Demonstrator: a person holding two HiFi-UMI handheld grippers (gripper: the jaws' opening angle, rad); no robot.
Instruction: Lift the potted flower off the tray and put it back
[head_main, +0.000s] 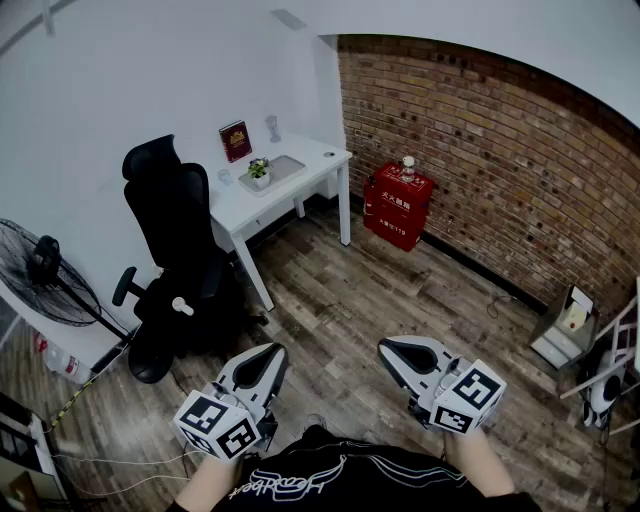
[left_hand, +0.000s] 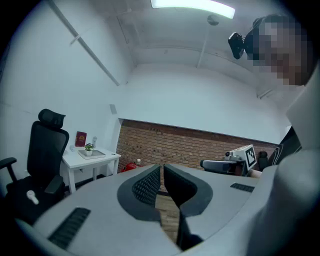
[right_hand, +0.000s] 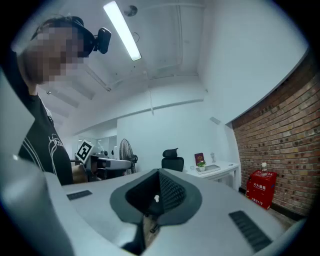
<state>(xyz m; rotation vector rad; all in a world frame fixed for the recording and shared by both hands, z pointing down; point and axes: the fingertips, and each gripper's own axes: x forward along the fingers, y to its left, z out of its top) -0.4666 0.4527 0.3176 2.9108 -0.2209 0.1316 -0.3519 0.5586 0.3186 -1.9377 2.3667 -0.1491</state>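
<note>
Clenched on nothing, the left gripper (head_main: 262, 368) and right gripper (head_main: 408, 358) are hovering level. Far off, the potted flower (head_main: 259, 172) is sitting on the tray's (head_main: 288, 166) left end.

Potted flower (head_main: 259, 172): small green plant in a pale pot, standing upright on the left end of the flat grey tray (head_main: 286, 167). Both lie well ahead of the jaws: leftward of the left gripper (left_hand: 161, 172), slightly rightward of the right gripper (right_hand: 157, 176).

floor (head_main: 350, 310): matt wood planks | wall (head_main: 480, 140): rough red brick | desk (head_main: 235, 208): smooth white
</note>
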